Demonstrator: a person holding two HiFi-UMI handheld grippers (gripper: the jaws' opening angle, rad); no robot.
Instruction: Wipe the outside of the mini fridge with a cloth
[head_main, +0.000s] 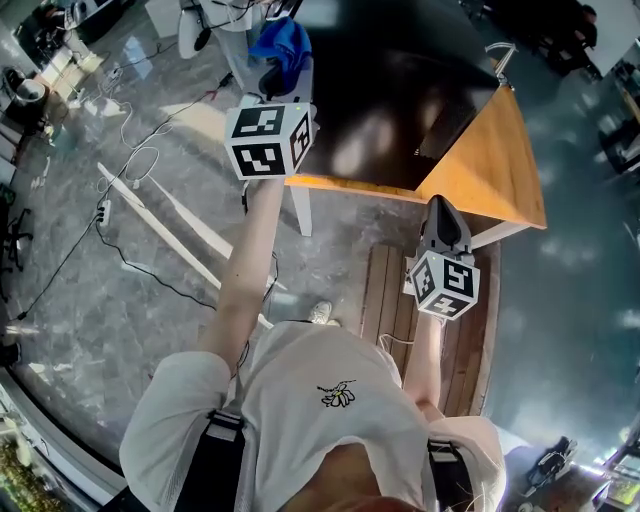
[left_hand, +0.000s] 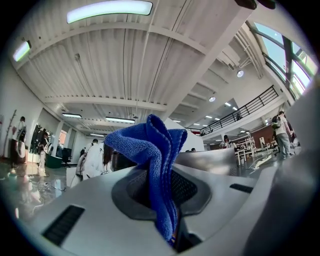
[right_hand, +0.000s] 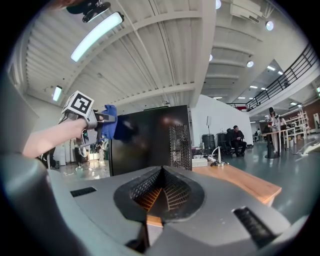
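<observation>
Clamping blue cloth (head_main: 283, 40) in left gripper (head_main: 283, 78), at edge of mini fridge (head_main: 390, 100), right gripper (right_hand: 161, 175) closed, empty

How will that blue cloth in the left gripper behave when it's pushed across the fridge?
Probably floppy: the blue cloth folds and droops above the left gripper shut on it. Its looped pile looks grippy, so it likely drags rather than slides on the glossy mini fridge.

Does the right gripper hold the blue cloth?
No, the blue cloth is clamped in the left gripper, and nothing stands between the jaws of the right gripper.
</observation>
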